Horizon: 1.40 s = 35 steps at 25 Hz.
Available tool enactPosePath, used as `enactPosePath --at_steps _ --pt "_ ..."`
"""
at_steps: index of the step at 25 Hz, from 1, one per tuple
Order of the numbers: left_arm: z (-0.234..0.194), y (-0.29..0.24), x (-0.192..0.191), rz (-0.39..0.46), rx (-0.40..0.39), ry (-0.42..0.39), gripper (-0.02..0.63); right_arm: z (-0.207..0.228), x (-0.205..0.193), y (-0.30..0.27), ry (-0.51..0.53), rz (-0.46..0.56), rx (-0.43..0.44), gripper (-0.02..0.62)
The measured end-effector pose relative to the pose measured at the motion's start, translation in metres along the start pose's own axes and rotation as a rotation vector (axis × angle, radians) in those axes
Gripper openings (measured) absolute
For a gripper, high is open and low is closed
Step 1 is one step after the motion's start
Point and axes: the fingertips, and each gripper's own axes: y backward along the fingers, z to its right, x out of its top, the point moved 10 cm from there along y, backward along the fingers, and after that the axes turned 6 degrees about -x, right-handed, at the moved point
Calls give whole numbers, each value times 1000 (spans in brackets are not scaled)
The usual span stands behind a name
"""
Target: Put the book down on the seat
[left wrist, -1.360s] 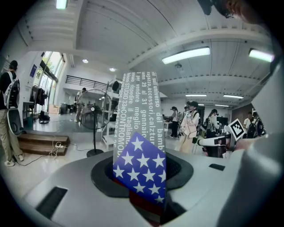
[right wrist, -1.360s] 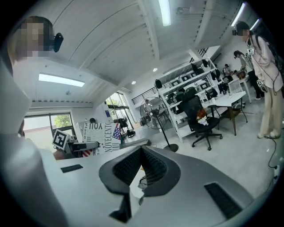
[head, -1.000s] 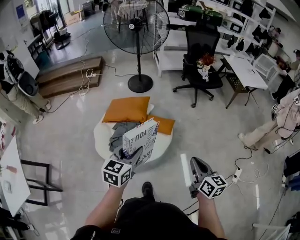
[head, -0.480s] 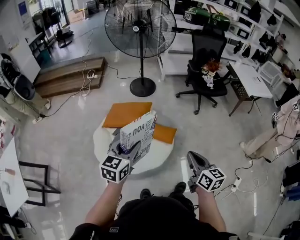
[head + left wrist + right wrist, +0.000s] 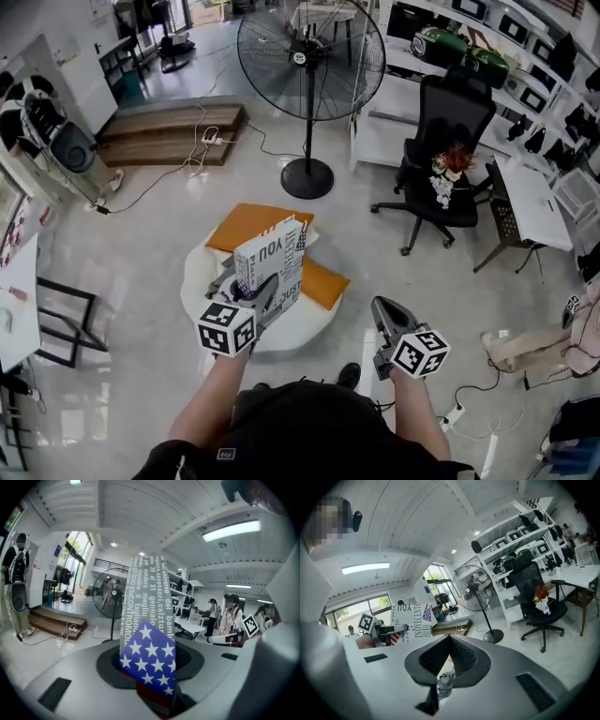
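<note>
A book with a white printed cover and a stars-and-stripes corner stands upright in my left gripper, which is shut on its lower edge. It hangs above a round white seat bearing orange cushions and a crumpled grey cloth. In the left gripper view the book rises between the jaws of the left gripper and hides what lies ahead. My right gripper is shut and holds nothing, to the right of the seat. The right gripper view looks past the right gripper at the book and the grey cloth.
A tall standing fan is behind the seat. A black office chair with a bouquet is at the right, before white shelving. A low wooden platform lies at the back left. A black-framed table stands at the left.
Both grippers have moved forward toward the seat and the whole view has swung right. The book stays upright in the left gripper. The right gripper stays shut.
</note>
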Motion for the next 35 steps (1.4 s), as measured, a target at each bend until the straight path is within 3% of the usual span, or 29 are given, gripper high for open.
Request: enactPosePath --at_steps 7,13,20,29,35 --pt "77 -74 11 7 48 14 158 104 46 -1 39 -86 97 14" --pt "93 -96 3 -37 104 36 159 132 48 -15 13 -127 156 14" --pt "61 -105 6 -37 160 59 159 125 50 -43 35 -177 204 14" --pt "3 -116 11 -25 137 34 160 110 55 -114 92 -215 183 14" --pt "-34 -105 -5 -52 186 99 160 96 35 -153 83 -304 205 14"
